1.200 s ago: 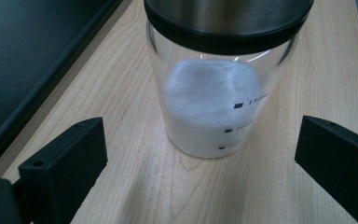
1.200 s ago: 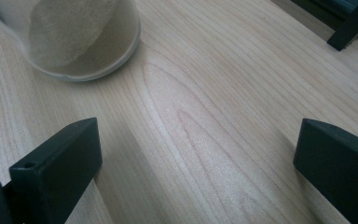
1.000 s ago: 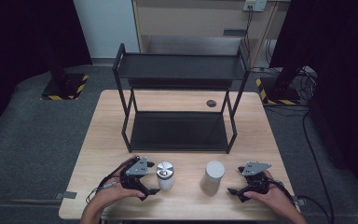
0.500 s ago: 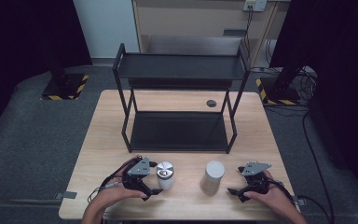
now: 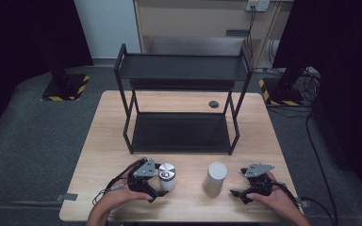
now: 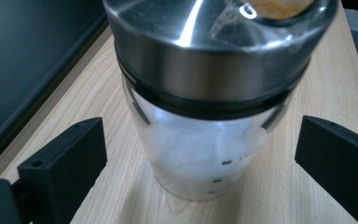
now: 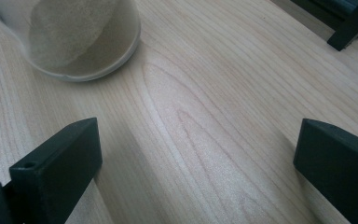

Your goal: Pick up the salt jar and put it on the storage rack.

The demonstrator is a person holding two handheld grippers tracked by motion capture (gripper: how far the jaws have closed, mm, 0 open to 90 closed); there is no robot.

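A glass jar with a steel lid (image 5: 167, 175) (image 6: 205, 112) stands upright on the wooden table (image 5: 188, 117) near its front edge. My left gripper (image 5: 156, 184) (image 6: 200, 172) is open, its jaws to either side of the jar without touching the glass. A white matte cup (image 5: 215, 178) (image 7: 74, 39) stands to the right of the jar. My right gripper (image 5: 238, 193) (image 7: 196, 163) is open over bare wood, just right of the cup, with nothing between its jaws.
A black two-tier metal shelf rack (image 5: 181, 101) takes up the middle and back of the table. A small dark round disc (image 5: 213, 104) lies on the table behind the rack. One rack foot (image 7: 349, 25) appears in the right gripper view.
My left gripper has crept slightly toward the jar. The right gripper and both containers stay where they were.
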